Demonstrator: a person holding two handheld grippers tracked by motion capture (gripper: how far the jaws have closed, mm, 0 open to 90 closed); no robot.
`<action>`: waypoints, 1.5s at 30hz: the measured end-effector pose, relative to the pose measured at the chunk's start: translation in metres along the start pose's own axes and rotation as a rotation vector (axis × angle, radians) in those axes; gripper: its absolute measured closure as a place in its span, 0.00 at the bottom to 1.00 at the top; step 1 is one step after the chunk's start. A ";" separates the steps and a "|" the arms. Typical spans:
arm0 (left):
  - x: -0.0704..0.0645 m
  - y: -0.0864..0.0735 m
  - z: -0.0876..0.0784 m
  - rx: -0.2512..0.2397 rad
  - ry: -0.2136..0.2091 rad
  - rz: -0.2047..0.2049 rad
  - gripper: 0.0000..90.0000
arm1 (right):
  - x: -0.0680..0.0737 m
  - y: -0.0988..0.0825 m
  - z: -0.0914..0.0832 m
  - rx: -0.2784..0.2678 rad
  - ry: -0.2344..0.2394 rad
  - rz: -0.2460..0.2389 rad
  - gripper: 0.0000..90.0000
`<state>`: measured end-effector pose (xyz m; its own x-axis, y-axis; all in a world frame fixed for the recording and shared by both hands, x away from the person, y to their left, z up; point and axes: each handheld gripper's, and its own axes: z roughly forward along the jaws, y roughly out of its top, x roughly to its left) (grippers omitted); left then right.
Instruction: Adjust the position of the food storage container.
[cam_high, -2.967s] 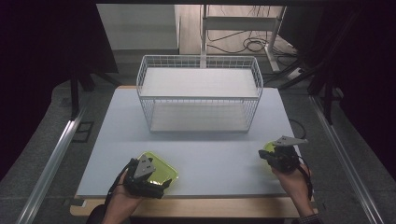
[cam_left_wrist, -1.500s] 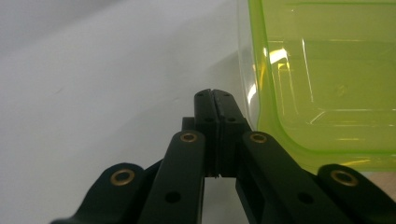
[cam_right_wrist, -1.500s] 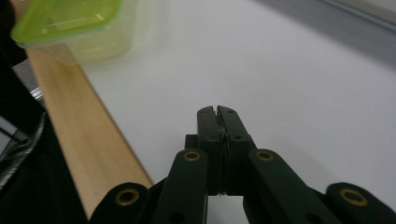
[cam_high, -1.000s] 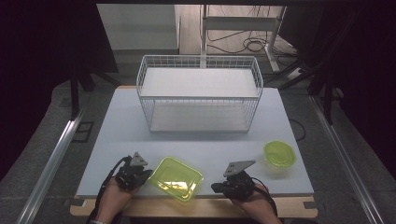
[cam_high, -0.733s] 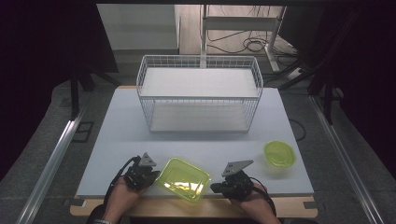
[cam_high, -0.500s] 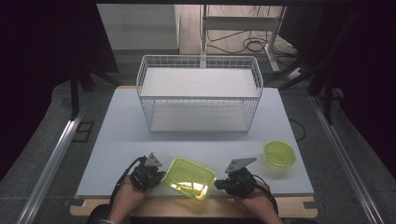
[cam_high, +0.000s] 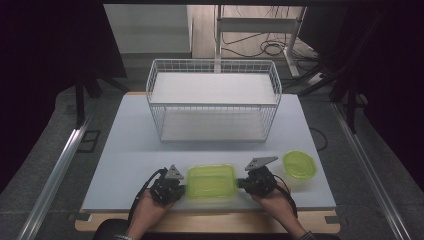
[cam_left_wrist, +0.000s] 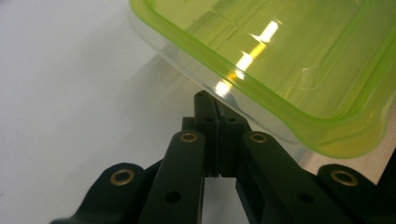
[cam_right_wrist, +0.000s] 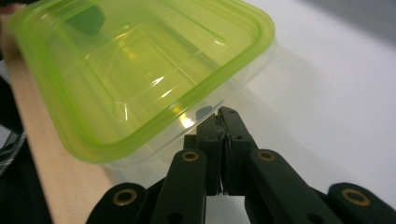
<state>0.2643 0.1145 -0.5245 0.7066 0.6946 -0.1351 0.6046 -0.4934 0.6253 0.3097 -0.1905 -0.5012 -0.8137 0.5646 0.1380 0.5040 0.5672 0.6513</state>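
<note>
High view: rectangular green-lidded container (cam_high: 210, 181), turned square since a second ago, flanked at near table edge by left gripper (cam_high: 170, 185) and right gripper (cam_high: 255, 180); two-handed lift judged ready

Left gripper view: jaws closed, pressed against container's clear wall

Right gripper view: jaws closed against opposite wall, nothing clamped

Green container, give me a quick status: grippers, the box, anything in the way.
Left gripper and right gripper shut, jaws pressed against opposite ends of the green container. Container at table's near edge. Round green bowl sits right; wire basket beyond, path open.
</note>
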 end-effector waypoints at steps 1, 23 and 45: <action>-0.001 0.001 0.001 0.005 -0.001 0.007 1.00 | -0.003 0.000 0.000 -0.001 -0.007 0.001 0.97; -0.021 0.005 0.005 -0.026 -0.034 0.043 0.98 | -0.037 0.008 0.005 0.001 -0.121 0.010 0.94; -0.006 -0.020 -0.033 -0.161 0.147 0.051 0.17 | -0.018 -0.012 -0.049 -0.145 -0.193 -0.036 0.45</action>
<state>0.2362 0.1378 -0.5109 0.6667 0.7453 0.0061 0.4945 -0.4485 0.7445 0.3047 -0.2367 -0.4749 -0.7529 0.6577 -0.0231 0.4177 0.5046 0.7556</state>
